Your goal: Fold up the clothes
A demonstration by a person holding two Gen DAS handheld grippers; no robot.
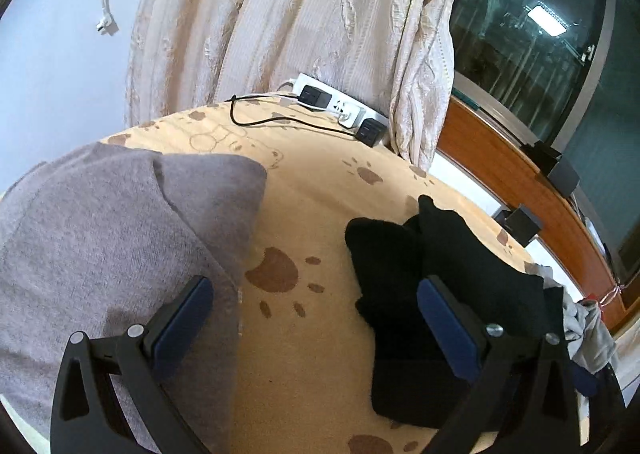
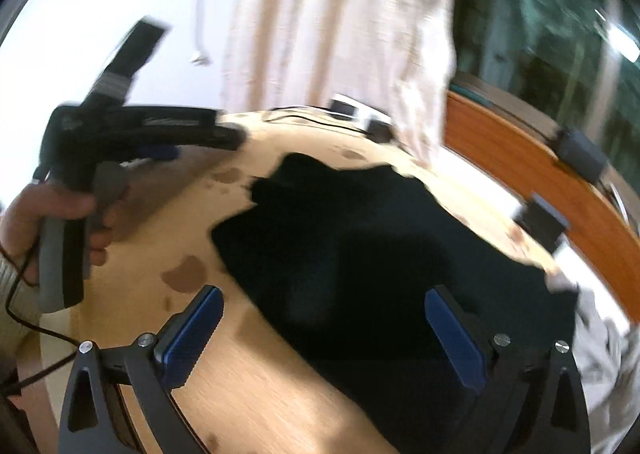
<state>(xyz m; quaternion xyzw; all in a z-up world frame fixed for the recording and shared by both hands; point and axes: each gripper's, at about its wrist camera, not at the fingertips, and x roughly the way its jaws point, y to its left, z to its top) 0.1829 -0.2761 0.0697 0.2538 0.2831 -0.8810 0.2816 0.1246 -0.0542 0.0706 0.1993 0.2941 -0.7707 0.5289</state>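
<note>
A folded grey knit garment [image 1: 100, 238] lies on the left of the round table [image 1: 308, 206]. A crumpled black garment [image 1: 420, 286] lies on the right. My left gripper [image 1: 316, 314] hovers open over the bare strip between them, its left finger over the grey cloth and its right finger over the black one. In the blurred right wrist view my right gripper [image 2: 324, 322] is open above the black garment [image 2: 380, 254], holding nothing. The left gripper [image 2: 160, 142] shows there at the left, gripped by a hand [image 2: 44, 214]; its jaws are too blurred to read.
A white power strip [image 1: 336, 106] with black plugs and a black cable [image 1: 256, 122] sits at the table's far edge under a cream curtain [image 1: 300, 22]. A grey crumpled cloth [image 1: 588, 330] lies at the right edge. A wooden sill [image 1: 516, 182] with small black boxes runs along the window.
</note>
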